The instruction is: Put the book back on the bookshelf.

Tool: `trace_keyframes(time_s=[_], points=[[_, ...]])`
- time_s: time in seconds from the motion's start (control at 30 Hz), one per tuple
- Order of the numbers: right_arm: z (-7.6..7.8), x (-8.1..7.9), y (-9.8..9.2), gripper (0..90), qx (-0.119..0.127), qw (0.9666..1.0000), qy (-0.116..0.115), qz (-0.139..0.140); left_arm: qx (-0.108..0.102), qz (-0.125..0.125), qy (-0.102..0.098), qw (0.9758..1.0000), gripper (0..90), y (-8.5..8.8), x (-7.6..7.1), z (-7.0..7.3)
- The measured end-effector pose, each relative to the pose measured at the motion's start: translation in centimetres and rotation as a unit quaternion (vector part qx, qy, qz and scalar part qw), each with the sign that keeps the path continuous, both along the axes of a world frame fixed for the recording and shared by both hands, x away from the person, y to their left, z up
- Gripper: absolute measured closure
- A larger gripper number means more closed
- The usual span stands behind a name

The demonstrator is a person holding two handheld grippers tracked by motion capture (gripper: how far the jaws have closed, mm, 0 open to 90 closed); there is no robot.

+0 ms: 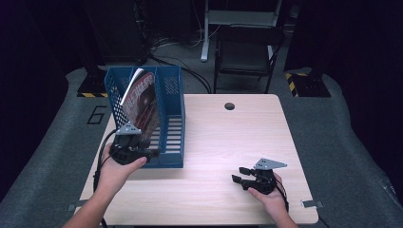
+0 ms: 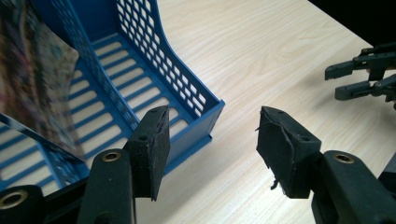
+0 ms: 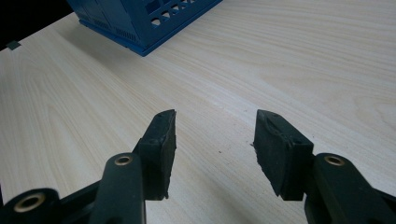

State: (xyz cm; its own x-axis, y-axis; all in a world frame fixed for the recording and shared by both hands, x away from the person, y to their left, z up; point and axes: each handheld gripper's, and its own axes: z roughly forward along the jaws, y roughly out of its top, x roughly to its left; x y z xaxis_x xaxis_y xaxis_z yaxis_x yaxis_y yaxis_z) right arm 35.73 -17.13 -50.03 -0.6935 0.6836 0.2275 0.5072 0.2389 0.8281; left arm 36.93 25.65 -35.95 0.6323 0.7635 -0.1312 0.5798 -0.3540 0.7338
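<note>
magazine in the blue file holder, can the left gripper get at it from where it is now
Probably yes. The left gripper is open and empty at the open front of the blue file holder, and the magazine leans inside near that opening with nothing between them.

Place: a lab or recording studio, dimly lit apart from the surface.
Surface: a pale wood-look desk (image 1: 228,142) with a round cable hole (image 1: 229,106).
Floor: grey carpet (image 1: 332,142) around the surface, bearing a marked digit (image 1: 98,115) left of it.
Behind the surface: a black folding chair (image 1: 247,52), loose cables (image 1: 171,47), a white stand leg (image 1: 206,33).
Stand feet: black bases with yellow-black hazard tape (image 1: 304,85) at both far corners of the surface.
</note>
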Motion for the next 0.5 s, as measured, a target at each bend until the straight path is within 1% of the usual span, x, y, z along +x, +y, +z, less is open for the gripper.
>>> trace_keyframes(time_s=[0.03,0.07,0.1,0.2,0.3,0.33,0.4,0.5], points=[[0.0,0.1,0.0,48.7,-0.001,1.0,-0.003,0.005,0.001,-0.001,0.0,1.0,44.1,0.0,-0.1,-0.2],[0.0,0.0,0.0,48.7,0.001,1.0,0.0,0.003,-0.004,0.003,-0.002,1.0,44.1,-0.2,-0.2,-0.6],[0.0,0.0,0.0,48.6,0.001,1.0,-0.001,0.003,-0.005,-0.001,0.001,1.0,44.0,-0.3,-0.3,-0.9],[0.0,0.0,0.0,48.6,0.002,1.0,-0.002,0.003,0.003,-0.005,0.0,1.0,44.0,-0.5,-0.7,-1.7],[0.0,0.0,0.0,48.6,0.001,1.0,-0.002,0.003,0.002,-0.004,0.001,1.0,44.1,-0.5,-1.1,-2.4],[0.0,0.0,0.1,48.6,0.002,1.0,0.0,0.001,0.001,-0.003,0.002,1.0,44.1,-0.5,-1.3,-2.6],[0.0,0.1,0.0,48.6,0.001,1.0,-0.002,0.006,-0.011,0.003,0.0,0.9999,44.0,-0.6,-1.6,-3.2],[0.0,0.1,0.1,48.5,-0.003,1.0,0.001,0.005,-0.016,-0.001,0.002,0.9999,44.0,-0.5,-2.2,-3.9]])
